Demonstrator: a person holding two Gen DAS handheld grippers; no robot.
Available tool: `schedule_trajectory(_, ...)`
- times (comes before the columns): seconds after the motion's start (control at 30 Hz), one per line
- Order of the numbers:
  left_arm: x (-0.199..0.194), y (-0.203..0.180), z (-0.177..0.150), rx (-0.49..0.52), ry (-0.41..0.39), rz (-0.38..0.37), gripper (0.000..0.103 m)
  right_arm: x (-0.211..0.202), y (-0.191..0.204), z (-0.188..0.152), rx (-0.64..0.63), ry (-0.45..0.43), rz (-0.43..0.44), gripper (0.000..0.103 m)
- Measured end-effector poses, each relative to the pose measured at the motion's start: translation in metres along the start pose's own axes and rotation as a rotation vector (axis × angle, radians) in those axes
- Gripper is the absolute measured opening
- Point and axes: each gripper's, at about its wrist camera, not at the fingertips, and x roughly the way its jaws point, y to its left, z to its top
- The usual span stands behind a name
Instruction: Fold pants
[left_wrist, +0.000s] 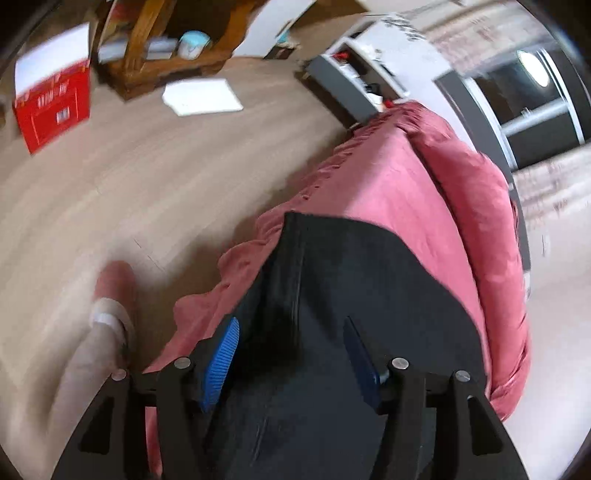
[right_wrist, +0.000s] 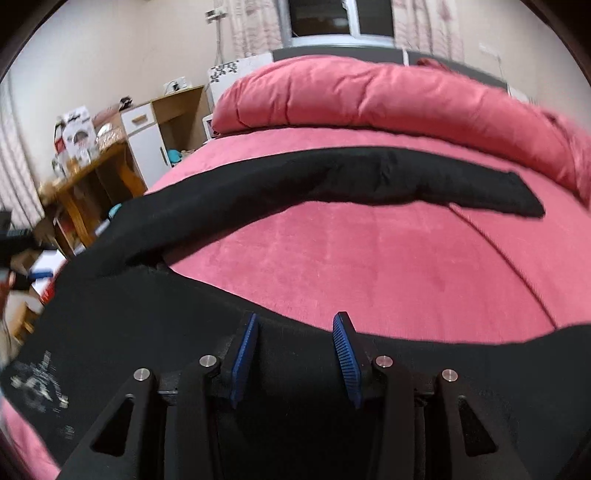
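Left wrist view. The left gripper (left_wrist: 291, 332) points down over the near corner of a bed (left_wrist: 388, 177). Its two black fingers stand wide apart; the pads (left_wrist: 221, 354) are blue and finely ribbed. Nothing is clamped: the black pants (left_wrist: 351, 280) lie under and between the fingers, and no pad presses on them. Here the pants show as a flat, matte, dark panel with a straight stitched seam running lengthwise and one squared corner toward the far side. They rest on a pink bedspread of soft, velvety cloth, gathered into small ruffles along the mattress edge. A rolled pink duvet (left_wrist: 476, 206) lies along the far side. Beside the bed is pale wood-grain floor (left_wrist: 147, 177) with a foot in a slipper (left_wrist: 114, 306), a red carton (left_wrist: 55, 107), a flat white sheet (left_wrist: 203, 96) and a wooden frame (left_wrist: 147, 48). The picture is motion-blurred.

Right wrist view. The right gripper (right_wrist: 295, 332) stands with its fingers partly apart, ribbed blue pads (right_wrist: 343, 354) facing each other. Black cloth lies beneath and between them; no pad bites on it. The pants (right_wrist: 332, 177) spread across the pink bed (right_wrist: 369, 258): one long leg curves in a band across the mattress to a blunt hem at right, and a broad panel fills the near edge, carrying a faded white print (right_wrist: 37, 384) at lower left. The puffy duvet (right_wrist: 369, 92) lies behind. A wooden table (right_wrist: 92, 173) and a white-fronted cabinet (right_wrist: 144, 133) stand at left.
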Motion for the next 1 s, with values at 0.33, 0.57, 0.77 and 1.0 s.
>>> schedule_trajectory(0.33, 0.085, 0.009, 0.060, -0.041, 0.118, -0.023, 0.068, 0.006, 0.001, -0.014, 0.018, -0.049, 0.020, 0.046)
schedule_trajectory(0.57, 0.123, 0.031, 0.063, -0.273, 0.210, -0.234, 0.072, 0.008, -0.001, -0.017, 0.030, -0.051, 0.042, 0.048)
schedule_trajectory(0.77, 0.113, 0.016, 0.064, -0.205, 0.141, -0.256, 0.019, 0.010, -0.001, -0.017, 0.029, -0.046, 0.044, 0.050)
schedule_trajectory(1.0, 0.041, -0.002, 0.054, -0.123, -0.012, -0.264, 0.003, 0.010, 0.003, -0.018, 0.011, -0.042, 0.030, 0.051)
